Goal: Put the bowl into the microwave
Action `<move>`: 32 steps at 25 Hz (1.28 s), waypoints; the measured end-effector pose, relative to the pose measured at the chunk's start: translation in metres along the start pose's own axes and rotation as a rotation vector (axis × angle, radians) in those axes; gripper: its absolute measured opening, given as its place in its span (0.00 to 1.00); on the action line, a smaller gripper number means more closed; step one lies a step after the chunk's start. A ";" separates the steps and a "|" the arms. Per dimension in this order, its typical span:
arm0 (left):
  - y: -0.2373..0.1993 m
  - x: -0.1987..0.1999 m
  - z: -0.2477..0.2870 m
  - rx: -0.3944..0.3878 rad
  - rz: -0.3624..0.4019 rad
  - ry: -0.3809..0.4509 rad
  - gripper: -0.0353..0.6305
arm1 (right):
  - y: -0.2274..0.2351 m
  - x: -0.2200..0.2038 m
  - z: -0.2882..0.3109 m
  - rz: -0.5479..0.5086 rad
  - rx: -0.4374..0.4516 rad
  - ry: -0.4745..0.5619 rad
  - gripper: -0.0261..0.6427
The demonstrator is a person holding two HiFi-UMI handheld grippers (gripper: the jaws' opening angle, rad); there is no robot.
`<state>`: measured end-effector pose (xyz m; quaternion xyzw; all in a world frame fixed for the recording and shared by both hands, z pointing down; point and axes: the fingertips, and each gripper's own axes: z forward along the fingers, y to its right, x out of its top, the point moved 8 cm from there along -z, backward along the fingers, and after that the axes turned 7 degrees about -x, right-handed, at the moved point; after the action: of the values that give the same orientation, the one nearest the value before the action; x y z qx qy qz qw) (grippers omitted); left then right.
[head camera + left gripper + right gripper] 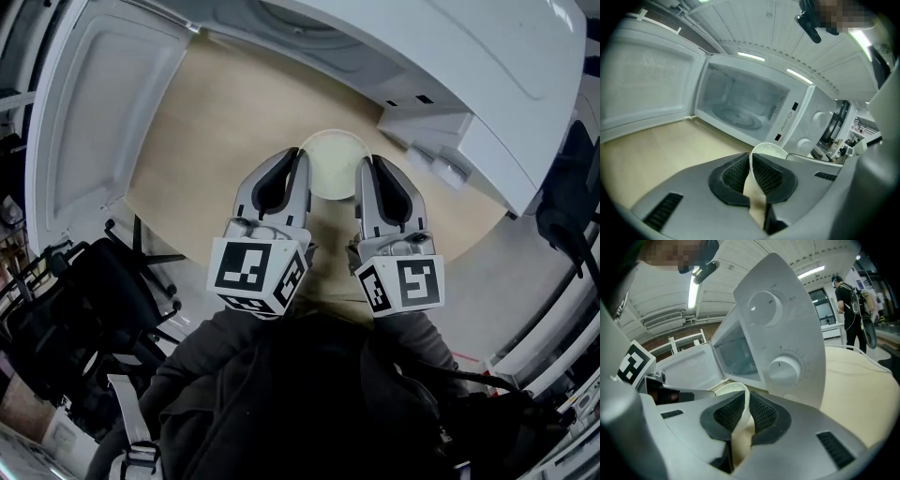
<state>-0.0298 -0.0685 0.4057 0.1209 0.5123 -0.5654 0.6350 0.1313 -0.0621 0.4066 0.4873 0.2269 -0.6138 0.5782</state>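
In the head view, the pale bowl (330,164) is seen against the wooden table (206,122), in front of the open microwave (450,66), flanked by the left gripper (300,161) and the right gripper (367,169). In the left gripper view, the jaws are nearly closed, pinched on the bowl's rim. In the right gripper view, the opposite rim is clamped likewise.

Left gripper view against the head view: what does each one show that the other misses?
Only the left gripper view: the microwave cavity with its turntable, the knobs, and the left gripper clamped on the bowl rim. Only the head view: the bowl's round opening from above, the person's dark sleeves, a black chair. Both: bowl, open door, wooden table.
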 end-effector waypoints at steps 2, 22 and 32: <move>0.006 0.001 -0.017 0.039 -0.021 0.016 0.10 | -0.008 0.005 -0.008 -0.011 0.041 -0.009 0.10; -0.086 0.056 -0.124 0.114 -0.007 0.136 0.10 | -0.155 0.029 0.020 -0.073 0.123 0.033 0.09; -0.108 0.110 -0.120 -0.177 0.092 0.083 0.10 | -0.196 0.063 0.009 -0.041 -0.184 0.128 0.09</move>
<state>-0.2005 -0.0821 0.3121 0.1110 0.5800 -0.4827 0.6468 -0.0449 -0.0555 0.3002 0.4656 0.3289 -0.5695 0.5922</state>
